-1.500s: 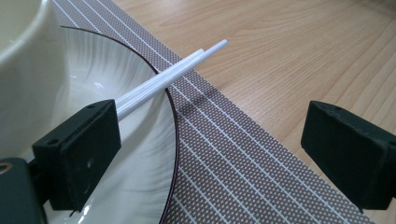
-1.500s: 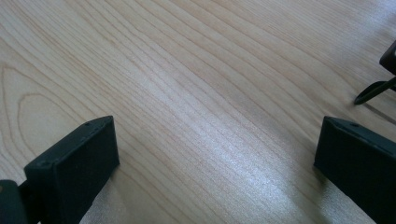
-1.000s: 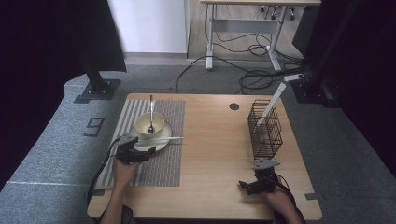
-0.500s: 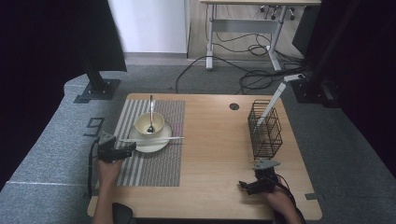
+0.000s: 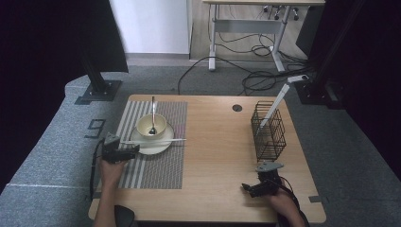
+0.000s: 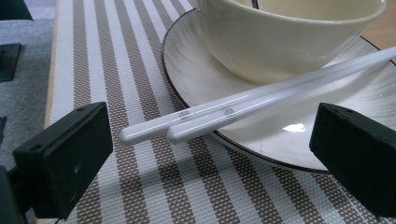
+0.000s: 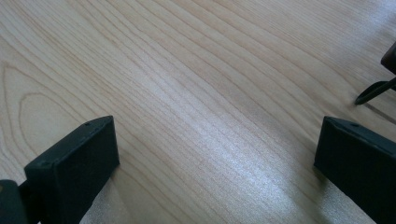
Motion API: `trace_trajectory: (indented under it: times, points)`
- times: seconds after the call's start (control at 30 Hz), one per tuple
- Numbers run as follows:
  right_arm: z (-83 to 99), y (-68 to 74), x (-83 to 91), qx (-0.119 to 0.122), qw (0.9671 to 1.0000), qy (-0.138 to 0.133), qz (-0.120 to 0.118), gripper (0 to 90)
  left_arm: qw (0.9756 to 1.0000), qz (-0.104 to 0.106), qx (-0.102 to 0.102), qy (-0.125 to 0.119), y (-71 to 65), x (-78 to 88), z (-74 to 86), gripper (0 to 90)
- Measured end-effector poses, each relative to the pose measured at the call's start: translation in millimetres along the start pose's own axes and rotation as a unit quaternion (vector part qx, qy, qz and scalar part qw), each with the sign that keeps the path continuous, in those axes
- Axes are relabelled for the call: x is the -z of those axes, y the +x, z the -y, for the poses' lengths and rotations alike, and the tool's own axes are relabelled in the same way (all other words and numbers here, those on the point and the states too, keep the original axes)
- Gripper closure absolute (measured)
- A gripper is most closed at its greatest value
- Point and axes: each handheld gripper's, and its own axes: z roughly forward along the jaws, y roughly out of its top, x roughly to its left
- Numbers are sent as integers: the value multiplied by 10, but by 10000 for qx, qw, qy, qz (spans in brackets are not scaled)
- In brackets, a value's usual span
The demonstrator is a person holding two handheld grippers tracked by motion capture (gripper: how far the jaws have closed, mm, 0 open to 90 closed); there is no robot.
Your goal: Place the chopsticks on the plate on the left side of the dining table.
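Two chopsticks [image 6: 243, 105] lie crosswise, ends toward the spread, empty left tongs [image 6: 205, 163].

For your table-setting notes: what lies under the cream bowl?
The bowl sits on a white plate that rests on a striped placemat. The plate's middle is hidden beneath the bowl.

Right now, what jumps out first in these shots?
The pair of white chopsticks lying across the plate rim, ends poking out between the open left gripper. Behind them sits the cream bowl with a spoon on the striped mat. Far right stands a black wire basket.
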Motion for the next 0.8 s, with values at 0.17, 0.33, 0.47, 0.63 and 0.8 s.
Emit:
trace_trajectory:
  times: [0.17,0.33,0.47,0.63,0.8]
  points:
    - [0,0,0,-1,10000,1,0,0,10000,30,-39,40,-19,-17,-1,0]
    - [0,-1,-1,8,10000,-4,1,0,10000,-1,-79,44,-23,12,-21,0]
    - [0,0,0,0,10000,1,0,0,9997,-92,-213,41,-59,87,-93,0]
    - [0,0,0,0,10000,1,0,0,9982,-282,-526,109,-164,115,-179,0]
    - [0,0,0,0,10000,0,-1,0,9927,-434,-1095,270,-314,78,-219,35]
